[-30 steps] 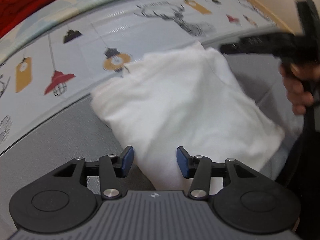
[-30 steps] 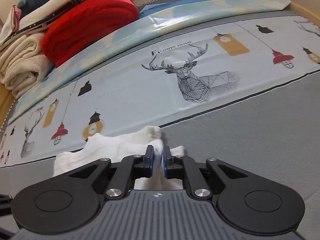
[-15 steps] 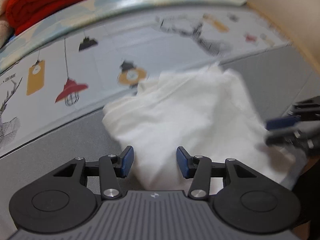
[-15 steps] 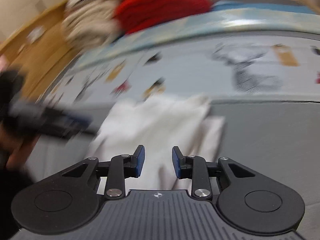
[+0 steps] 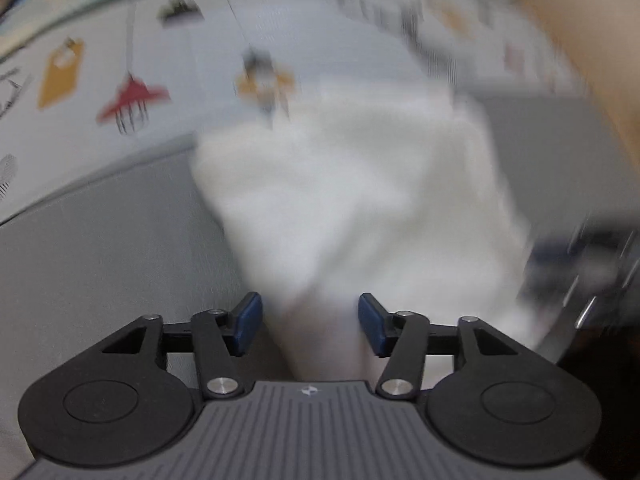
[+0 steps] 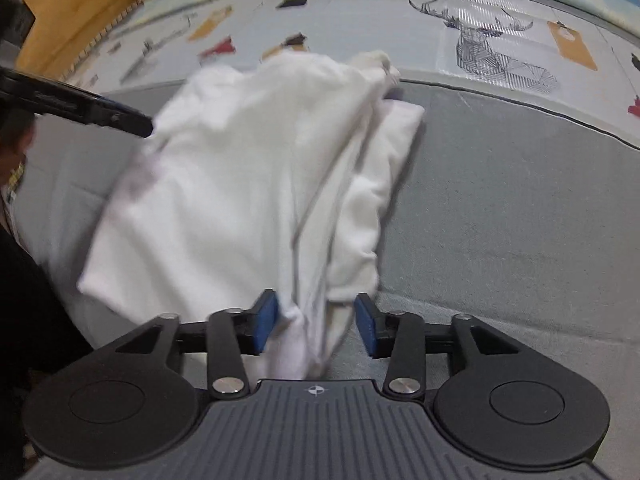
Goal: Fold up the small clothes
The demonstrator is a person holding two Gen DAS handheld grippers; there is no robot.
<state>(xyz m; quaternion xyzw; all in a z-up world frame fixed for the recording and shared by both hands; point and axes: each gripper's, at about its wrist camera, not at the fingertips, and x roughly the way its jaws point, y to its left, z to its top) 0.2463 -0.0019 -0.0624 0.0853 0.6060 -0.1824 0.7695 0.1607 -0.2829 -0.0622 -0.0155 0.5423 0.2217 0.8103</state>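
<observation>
Both grippers, left (image 5: 310, 322) and right (image 6: 316, 322), opening, apparently released since earlier; white garment (image 6: 248, 168) between.

Soft white cloth garment (image 6: 248, 168); matt grey felt mat (image 6: 500, 220).

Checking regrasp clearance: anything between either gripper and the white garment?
Nothing visible. The white garment lies on the grey mat with its near edge already between the right gripper's opening jaws. The same holds for the left gripper, also opening, though that view is blurred.
</observation>
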